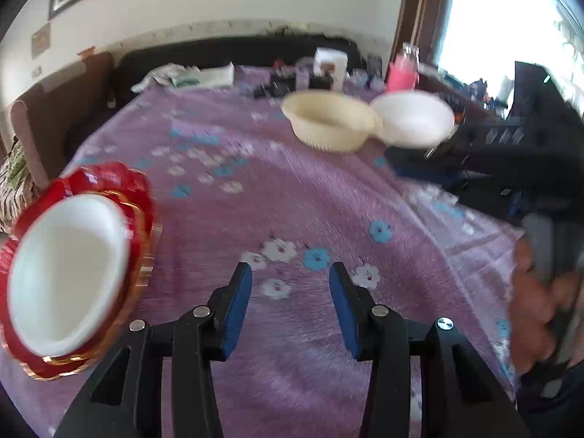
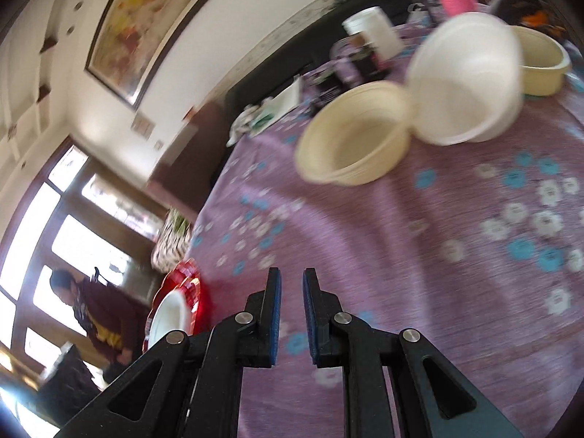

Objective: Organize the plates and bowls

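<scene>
Ahead of the parted, empty left gripper (image 1: 290, 306) sit cream bowl (image 1: 328, 120) and white bowl (image 1: 414, 118), probably awaiting stacking; right gripper (image 2: 292, 314) nearly closed, empty.

Daylight floods both views. In the left wrist view a window (image 1: 511, 25) at the far right is blown out to white, and in the right wrist view glazed doors (image 2: 54, 226) at the left glare the same way. The purple tablecloth (image 1: 292, 189) is evenly lit, with soft, faint shadows. Motion blur smears the bowls and the floral print; only the near black fingers stay fairly sharp. Fisheye curvature bends walls and edges, and the corners fall dark.
</scene>
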